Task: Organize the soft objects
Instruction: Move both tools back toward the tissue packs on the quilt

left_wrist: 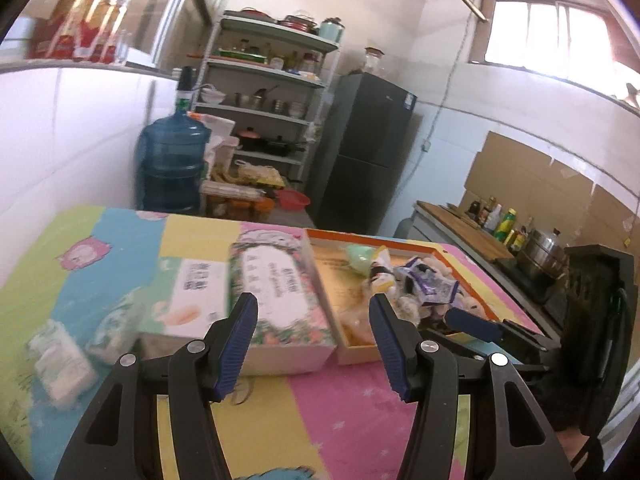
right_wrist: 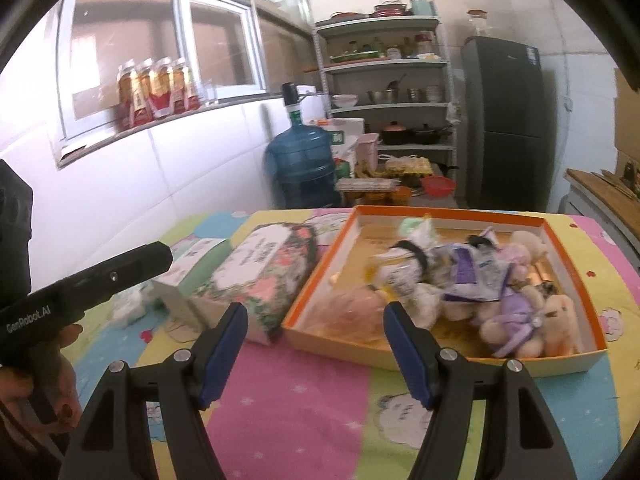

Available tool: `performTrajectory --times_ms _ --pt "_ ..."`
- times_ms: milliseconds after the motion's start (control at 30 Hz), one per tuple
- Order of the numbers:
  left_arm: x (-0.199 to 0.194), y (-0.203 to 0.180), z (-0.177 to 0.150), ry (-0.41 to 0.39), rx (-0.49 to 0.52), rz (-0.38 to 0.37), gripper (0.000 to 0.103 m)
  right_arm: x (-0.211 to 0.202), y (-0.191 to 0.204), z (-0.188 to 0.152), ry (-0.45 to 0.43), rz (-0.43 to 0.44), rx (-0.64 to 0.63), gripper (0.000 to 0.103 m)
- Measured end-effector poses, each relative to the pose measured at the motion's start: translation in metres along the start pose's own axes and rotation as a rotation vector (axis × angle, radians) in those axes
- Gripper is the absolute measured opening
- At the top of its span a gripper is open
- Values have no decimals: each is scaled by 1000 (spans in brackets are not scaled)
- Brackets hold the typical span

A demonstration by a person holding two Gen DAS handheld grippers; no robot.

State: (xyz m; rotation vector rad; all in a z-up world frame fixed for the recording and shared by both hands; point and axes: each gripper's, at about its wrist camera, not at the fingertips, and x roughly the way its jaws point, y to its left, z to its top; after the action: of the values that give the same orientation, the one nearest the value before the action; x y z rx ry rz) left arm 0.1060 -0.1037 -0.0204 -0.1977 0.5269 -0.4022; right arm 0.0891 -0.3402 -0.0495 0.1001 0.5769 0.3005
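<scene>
We see the left gripper (left_wrist: pixel 313 342) with jaws wide apart and nothing between them, hovering over the bench (left_wrist: pixel 340 412) with its colourful cartoon-print cover. Just ahead of it sits a floral tissue box (left_wrist: pixel 276 300), with a green-white tissue box (left_wrist: pixel 188 300) touching its left side and small tissue packs (left_wrist: pixel 60 356) further left. The orange-rimmed shallow box (left_wrist: pixel 400 245) lies ahead and right of this gripper, beside the floral box. The right gripper (right_wrist: pixel 315 350) is also spread wide and empty; we see the orange-rimmed shallow box directly ahead and slightly right of it. Inside are plush toys (right_wrist: pixel 516 316), a purple-printed packet (right_wrist: pixel 476 276) and a pale green soft item (right_wrist: pixel 414 226) at the far side. The person's left hand (right_wrist: pixel 44 384) holding the other gripper's handle shows at the left edge.
</scene>
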Motion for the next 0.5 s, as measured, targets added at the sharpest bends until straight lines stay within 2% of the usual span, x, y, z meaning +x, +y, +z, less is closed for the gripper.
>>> performTrajectory --times_ms 500 --pt "-42 67 -20 -26 -59 127 60 22 70 -11 56 86 -69 70"
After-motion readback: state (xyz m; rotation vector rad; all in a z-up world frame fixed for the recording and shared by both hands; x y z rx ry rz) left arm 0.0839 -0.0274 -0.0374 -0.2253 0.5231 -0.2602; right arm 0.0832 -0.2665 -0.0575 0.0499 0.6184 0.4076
